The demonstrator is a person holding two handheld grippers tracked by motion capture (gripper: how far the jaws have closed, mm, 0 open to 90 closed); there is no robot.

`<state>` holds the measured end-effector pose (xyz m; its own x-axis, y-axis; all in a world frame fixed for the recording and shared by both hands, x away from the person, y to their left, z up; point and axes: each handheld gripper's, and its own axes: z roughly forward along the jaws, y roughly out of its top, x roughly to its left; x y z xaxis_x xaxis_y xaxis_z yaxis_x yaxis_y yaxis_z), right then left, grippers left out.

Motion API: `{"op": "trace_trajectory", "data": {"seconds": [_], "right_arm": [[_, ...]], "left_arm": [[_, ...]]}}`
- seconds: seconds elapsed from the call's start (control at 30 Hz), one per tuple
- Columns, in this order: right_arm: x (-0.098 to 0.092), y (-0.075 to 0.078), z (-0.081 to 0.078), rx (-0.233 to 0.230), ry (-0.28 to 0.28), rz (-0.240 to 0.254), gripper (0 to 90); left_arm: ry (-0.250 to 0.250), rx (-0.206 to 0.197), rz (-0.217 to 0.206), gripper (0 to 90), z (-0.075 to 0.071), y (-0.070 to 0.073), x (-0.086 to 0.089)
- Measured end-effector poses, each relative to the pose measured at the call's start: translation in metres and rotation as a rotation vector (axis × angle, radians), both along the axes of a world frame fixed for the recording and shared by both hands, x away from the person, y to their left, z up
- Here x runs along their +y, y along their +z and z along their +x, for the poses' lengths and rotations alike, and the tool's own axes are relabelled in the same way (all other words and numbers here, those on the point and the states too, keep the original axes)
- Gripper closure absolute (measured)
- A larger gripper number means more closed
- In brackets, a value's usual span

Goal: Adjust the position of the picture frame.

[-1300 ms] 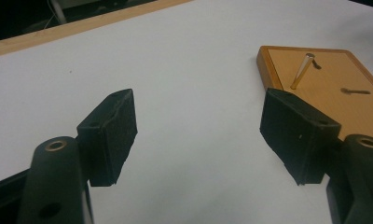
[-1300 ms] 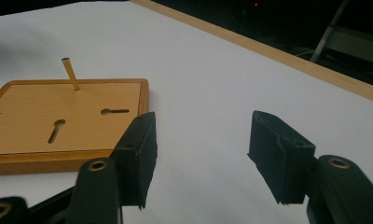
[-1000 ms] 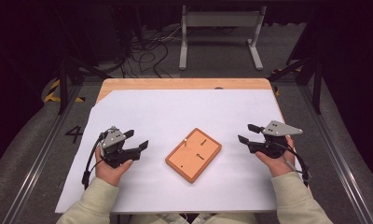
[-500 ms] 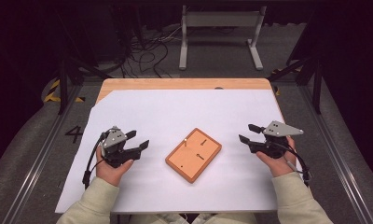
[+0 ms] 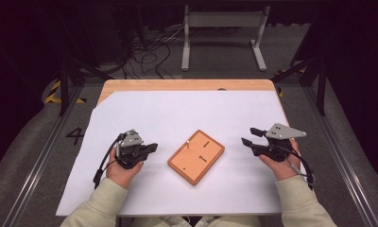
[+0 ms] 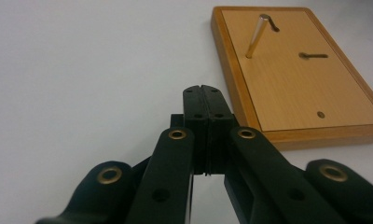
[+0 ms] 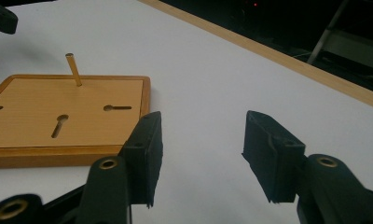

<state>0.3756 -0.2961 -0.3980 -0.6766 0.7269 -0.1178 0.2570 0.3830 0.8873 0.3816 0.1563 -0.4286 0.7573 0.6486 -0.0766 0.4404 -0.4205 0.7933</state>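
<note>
The white-covered wooden table carries a flat rectangular orange-brown wooden board between my hands, one thin brass pin upright in it. My right gripper holds its fingers wide apart; my left gripper has its fingers pressed together, empty.

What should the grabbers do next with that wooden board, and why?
Probably move the right gripper toward the wooden board and its upright metal pin. Its jaws stand open and empty, already pointing at the board, while the left gripper has its jaws shut with nothing between them. Both rest apart from the board on the white sheet, so nothing is held yet.
</note>
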Motion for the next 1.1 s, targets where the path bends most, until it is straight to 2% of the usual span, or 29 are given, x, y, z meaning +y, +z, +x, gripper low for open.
{"op": "trace_trajectory", "data": {"seconds": [0.03,0.1,0.17,0.2,0.43,0.53,0.57,0.7,0.8,0.93,1.1], "right_arm": [[0.0,0.0,-0.001,0.006,-0.003,0.0,47.6],[-0.001,-0.001,-0.001,0.013,-0.002,-0.001,46.9],[-0.001,-0.002,-0.001,0.019,-0.006,-0.005,46.4],[-0.001,-0.002,-0.001,0.022,-0.004,-0.006,46.3],[0.001,-0.004,-0.003,0.038,0.005,-0.012,46.6],[0.001,-0.005,-0.004,0.046,0.006,-0.011,46.6],[0.001,-0.005,-0.004,0.046,0.007,-0.011,46.6],[0.002,-0.005,-0.005,0.049,0.013,-0.007,46.6],[0.003,-0.005,-0.005,0.057,0.014,-0.007,46.9],[0.004,-0.005,-0.005,0.072,0.018,-0.007,47.9],[0.005,-0.005,-0.005,0.09,0.02,-0.009,48.9]], "left_arm": [[-0.015,0.027,0.007,89.9,0.001,-0.002,-0.003],[-0.027,0.038,0.019,89.9,0.003,-0.004,-0.005],[-0.05,0.077,0.031,89.9,0.006,-0.007,-0.011],[-0.05,0.077,0.031,89.9,0.006,-0.007,-0.011],[-0.101,0.143,0.077,89.9,0.01,-0.015,-0.027],[-0.117,0.155,0.081,89.9,0.01,-0.016,-0.031],[-0.123,0.154,0.096,89.9,0.011,-0.017,-0.033],[-0.123,0.17,0.081,90.0,0.012,-0.018,-0.032],[-0.121,0.169,0.09,90.0,0.01,-0.017,-0.033],[-0.121,0.193,0.088,89.9,0.01,-0.017,-0.031],[-0.158,0.215,0.078,90.0,0.007,-0.02,-0.035]]}}
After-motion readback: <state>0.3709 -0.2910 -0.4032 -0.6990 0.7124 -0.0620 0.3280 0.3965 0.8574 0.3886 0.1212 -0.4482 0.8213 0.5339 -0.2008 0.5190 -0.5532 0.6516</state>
